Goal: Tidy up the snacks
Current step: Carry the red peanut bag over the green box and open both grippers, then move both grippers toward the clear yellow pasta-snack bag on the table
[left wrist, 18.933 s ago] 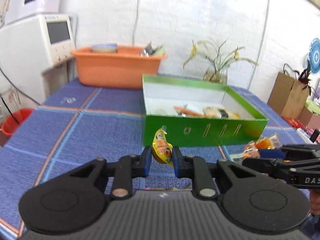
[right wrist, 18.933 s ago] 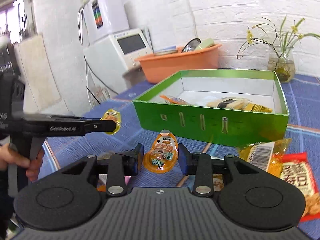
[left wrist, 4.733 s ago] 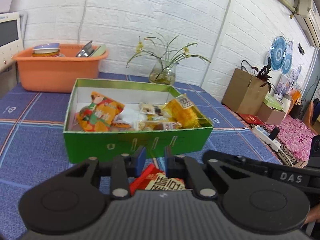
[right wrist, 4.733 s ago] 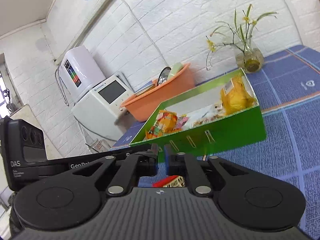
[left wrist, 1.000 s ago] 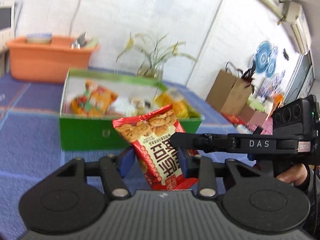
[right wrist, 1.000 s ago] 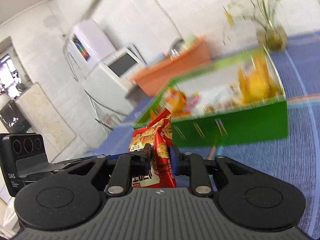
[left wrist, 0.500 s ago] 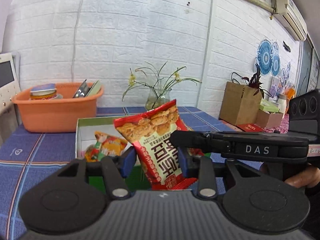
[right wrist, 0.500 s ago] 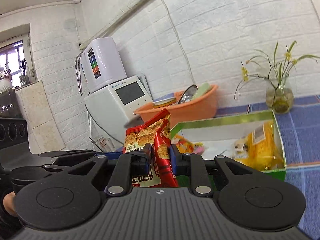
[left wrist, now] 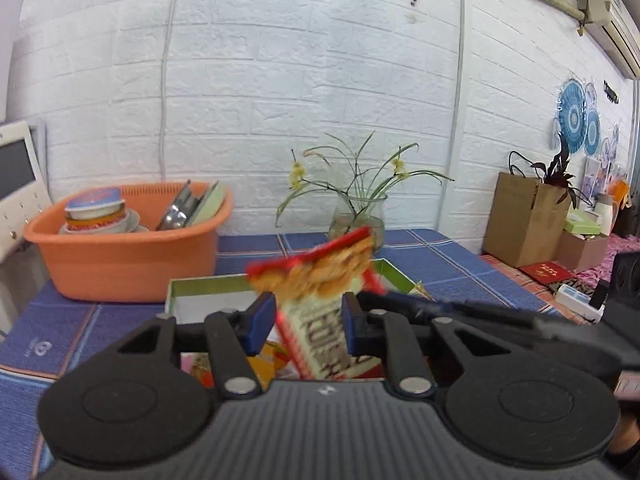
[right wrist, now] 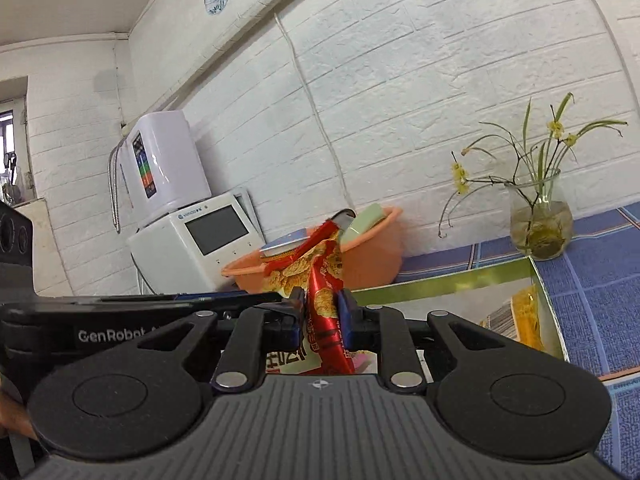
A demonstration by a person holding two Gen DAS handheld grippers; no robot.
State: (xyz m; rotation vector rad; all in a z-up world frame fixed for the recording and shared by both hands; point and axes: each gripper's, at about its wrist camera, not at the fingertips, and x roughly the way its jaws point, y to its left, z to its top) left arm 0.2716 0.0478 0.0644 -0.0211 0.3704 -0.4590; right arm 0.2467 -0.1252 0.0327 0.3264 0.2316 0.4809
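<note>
A red cookie packet (left wrist: pixel 316 304) hangs over the open green snack box (left wrist: pixel 200 283). My left gripper (left wrist: pixel 307 320) stands around the packet with its jaws spread; the packet looks blurred and I cannot tell whether the pads touch it. My right gripper (right wrist: pixel 320 312) is shut on the same packet (right wrist: pixel 322 304), pinching its edge above the box (right wrist: pixel 448 283). Several snack packs lie in the box, among them a yellow one (right wrist: pixel 528 320) and orange ones (left wrist: pixel 264 360).
An orange basin (left wrist: pixel 128 240) with dishes stands behind the box on the blue checked tablecloth (left wrist: pixel 440 264). A glass vase with flowers (left wrist: pixel 356 216) is at the wall. A white appliance (right wrist: pixel 192 236) stands at the left, a brown paper bag (left wrist: pixel 524 216) at the right.
Both grippers have carried the red packet further over the box. The left jaws have spread wider and the packet has tipped forward, blurred. The right gripper still pinches it.
</note>
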